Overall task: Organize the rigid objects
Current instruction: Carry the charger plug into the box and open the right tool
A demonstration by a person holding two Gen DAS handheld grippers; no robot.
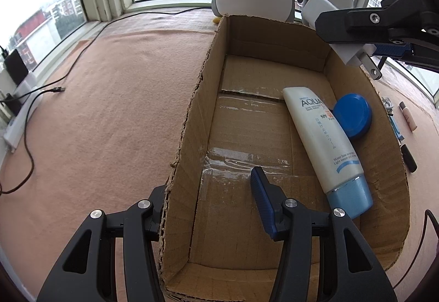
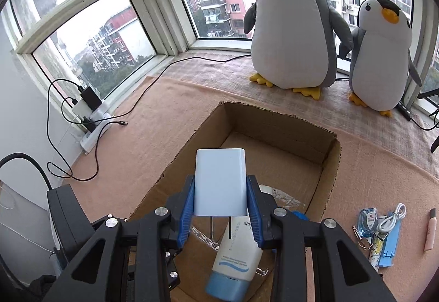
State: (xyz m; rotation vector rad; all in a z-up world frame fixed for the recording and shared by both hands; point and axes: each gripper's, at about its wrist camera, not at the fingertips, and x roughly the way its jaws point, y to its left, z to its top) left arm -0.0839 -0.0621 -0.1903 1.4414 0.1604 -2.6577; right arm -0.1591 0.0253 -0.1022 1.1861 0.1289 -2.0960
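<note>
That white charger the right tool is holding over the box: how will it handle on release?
The white charger looks rigid with smooth sides, so it may slip in the right tool. Prongs point down; dropped, it would likely tip flat rather than roll, perhaps onto the sunscreen tube in the cardboard box.

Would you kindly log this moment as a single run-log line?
right gripper: shut on charger, above box | left gripper: open, straddling box wall | in box: tube, blue lid
</note>
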